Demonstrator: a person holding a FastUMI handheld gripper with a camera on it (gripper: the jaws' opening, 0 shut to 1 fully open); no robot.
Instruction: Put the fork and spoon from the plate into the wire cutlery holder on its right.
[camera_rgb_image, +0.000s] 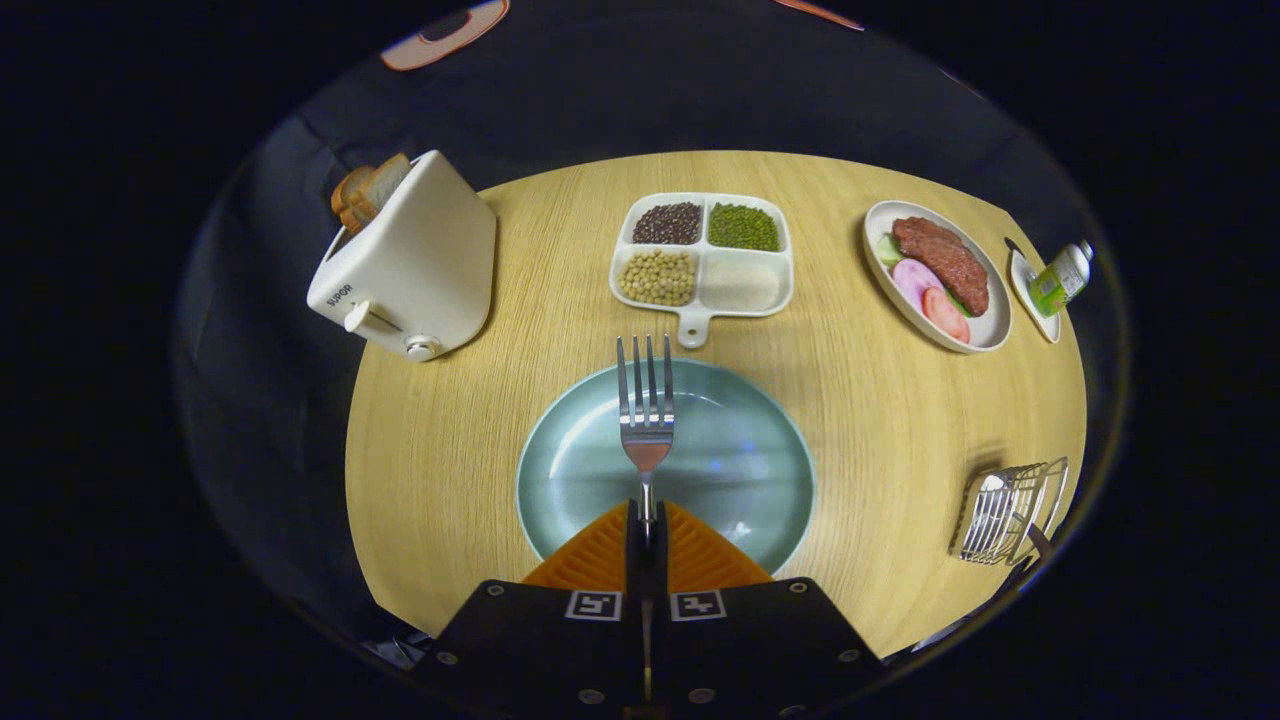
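1. Your orange fingers (600, 560) are pressed together, clamping the fork (646, 420) by its handle.
2. Fork's tines point ahead, over the pale green plate (740, 470).
3. Wire cutlery holder (1010, 512) sits off right.

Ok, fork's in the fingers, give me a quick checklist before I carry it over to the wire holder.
1. Grip on fork: ok. Both orange fingers are closed on its handle, gripper shut.
2. Fork's angle: ok. It points straight ahead of the fingers, tines away, over the blue plate.
3. Fork lifted off the plate: cannot tell from this view.
4. Wire cutlery holder: ok. It stands upright to the plate's right, near the table edge.
5. Path to the holder: ok. Bare wooden table lies between plate and holder.
6. Spoon: cannot tell. Something shiny sits in the holder, but it is too small to identify.
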